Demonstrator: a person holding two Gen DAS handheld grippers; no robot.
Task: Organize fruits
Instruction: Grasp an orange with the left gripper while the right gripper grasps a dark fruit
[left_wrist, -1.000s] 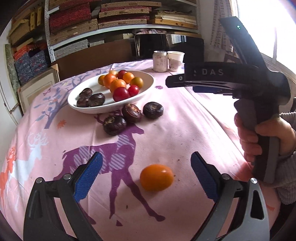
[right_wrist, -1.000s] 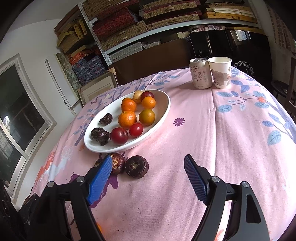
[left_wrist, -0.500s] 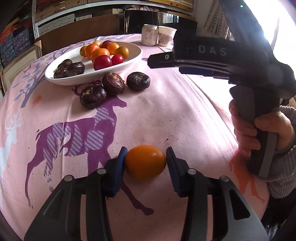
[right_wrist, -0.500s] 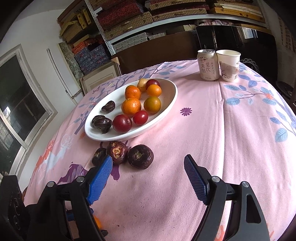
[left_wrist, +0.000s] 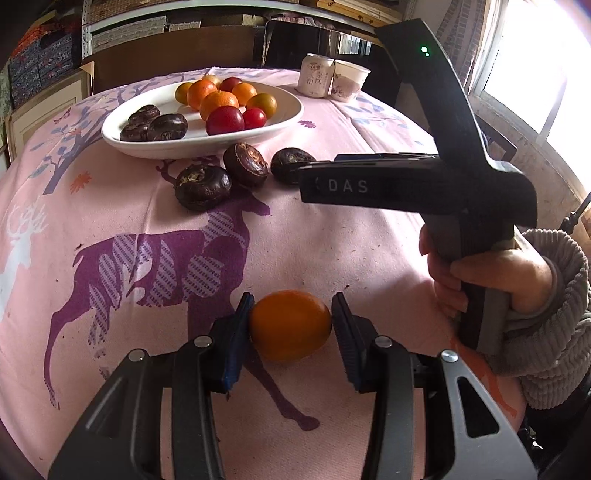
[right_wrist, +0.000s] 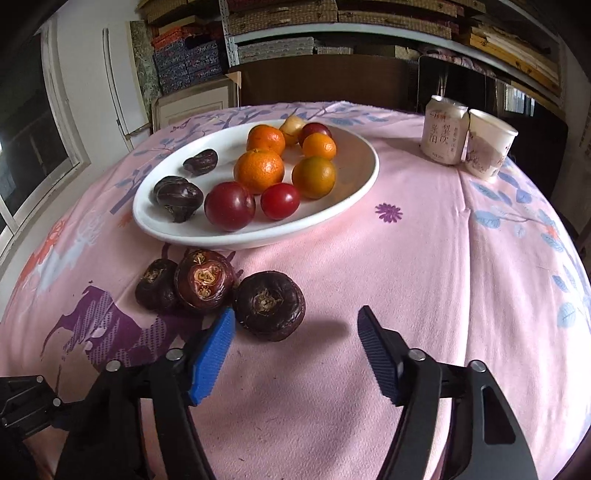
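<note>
My left gripper (left_wrist: 291, 325) is shut on an orange fruit (left_wrist: 290, 325), with both blue pads pressed against its sides, low over the pink tablecloth. A white oval plate (left_wrist: 288, 114) (right_wrist: 362, 184) further back holds oranges, red fruits and dark water chestnuts. Three dark water chestnuts lie on the cloth in front of the plate; the nearest one (right_wrist: 269, 304) sits just ahead of my right gripper (right_wrist: 295, 343), which is open and empty. The right gripper's body (left_wrist: 443, 184) also shows in the left wrist view.
A drink can (right_wrist: 443, 129) and a paper cup (right_wrist: 487, 147) stand at the far right of the table. Shelves with boxes and a dark cabinet are behind the table. A window is at the left in the right wrist view.
My left gripper moved down to the orange fruit and shut on it. My right gripper moved forward and lower toward the loose water chestnuts.
</note>
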